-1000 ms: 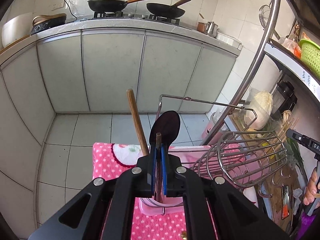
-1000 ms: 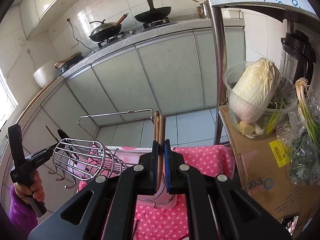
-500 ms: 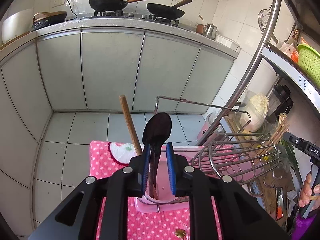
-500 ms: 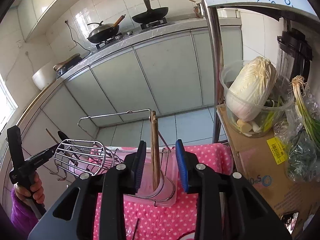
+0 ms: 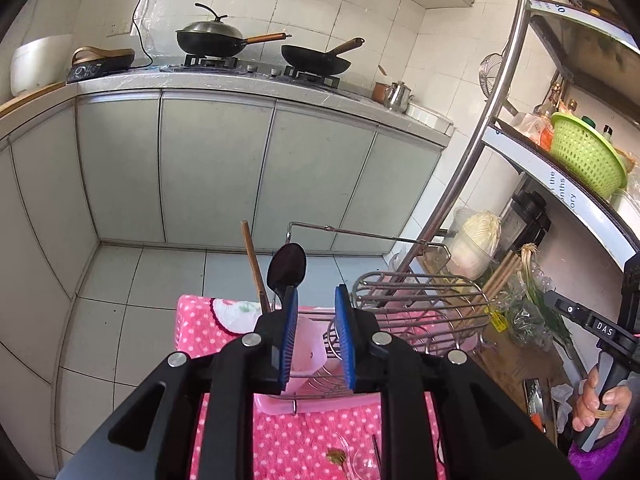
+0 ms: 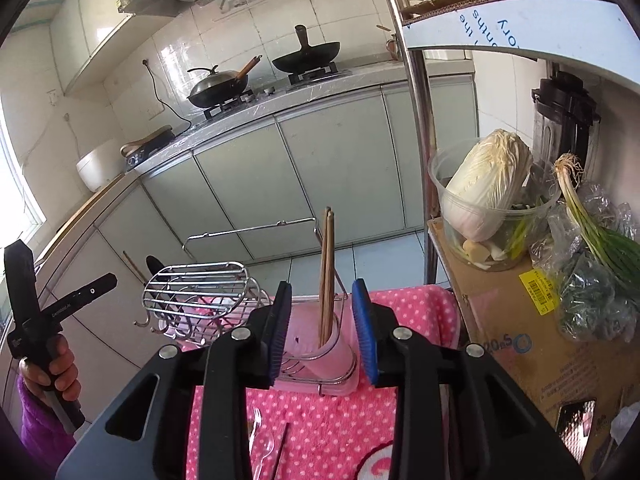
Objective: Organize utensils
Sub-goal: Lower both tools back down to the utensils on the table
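Note:
A black spoon (image 5: 286,269) and a wooden handle (image 5: 253,264) stand upright in the left pink cup (image 5: 306,346) of a wire utensil rack (image 5: 420,312). My left gripper (image 5: 316,334) is open and empty just behind that cup. A pair of wooden chopsticks (image 6: 326,276) stands in the right pink cup (image 6: 326,354). My right gripper (image 6: 322,334) is open and empty, its jaws either side of that cup. The rack's wire basket (image 6: 198,290) shows at the left of the right wrist view.
The rack stands on a pink dotted cloth (image 6: 332,436) with a clear plastic fork (image 6: 256,436) and a thin dark stick (image 6: 280,448) lying on it. A cardboard box (image 6: 516,344) with cabbage (image 6: 488,188) and greens stands to the right. A metal shelf post (image 6: 420,120) rises behind.
Both grippers opened and drew back. The left let go of the black spoon in its cup, and the right let go of the chopsticks in theirs.

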{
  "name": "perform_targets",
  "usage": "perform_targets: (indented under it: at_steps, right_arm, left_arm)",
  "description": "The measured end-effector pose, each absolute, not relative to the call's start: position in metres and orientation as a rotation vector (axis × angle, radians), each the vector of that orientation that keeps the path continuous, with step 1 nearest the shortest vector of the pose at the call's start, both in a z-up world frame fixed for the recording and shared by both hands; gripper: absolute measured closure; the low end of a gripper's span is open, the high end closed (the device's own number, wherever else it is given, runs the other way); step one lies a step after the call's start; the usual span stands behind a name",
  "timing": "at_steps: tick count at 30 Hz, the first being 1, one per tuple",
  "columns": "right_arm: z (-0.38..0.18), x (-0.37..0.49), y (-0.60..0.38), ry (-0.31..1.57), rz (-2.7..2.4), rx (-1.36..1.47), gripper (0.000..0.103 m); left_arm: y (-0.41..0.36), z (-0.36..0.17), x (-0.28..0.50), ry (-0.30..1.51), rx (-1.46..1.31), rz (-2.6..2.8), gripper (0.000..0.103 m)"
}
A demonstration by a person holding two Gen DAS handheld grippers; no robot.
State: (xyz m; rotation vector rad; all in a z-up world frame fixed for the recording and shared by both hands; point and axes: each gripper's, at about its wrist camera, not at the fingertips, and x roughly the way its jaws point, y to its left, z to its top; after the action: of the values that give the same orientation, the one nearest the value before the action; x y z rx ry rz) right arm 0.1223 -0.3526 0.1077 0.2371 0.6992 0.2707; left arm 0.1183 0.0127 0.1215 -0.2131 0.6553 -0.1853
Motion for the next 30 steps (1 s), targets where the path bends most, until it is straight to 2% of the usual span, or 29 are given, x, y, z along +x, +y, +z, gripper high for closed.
perform_targets:
  at_steps: [12,30]
  right_arm:
    - [0.051,0.076,-0.334,0.795,0.322,0.310,0.071]
    - [-0.052,0.062,-0.309,1.022,0.389,0.423,0.071]
  left_arm:
    - [-0.008,0.081,0.070,0.729,-0.220,-0.250,0.085]
    - [-0.036,-0.090,0.079,1.199,-0.386,-0.301,0.088]
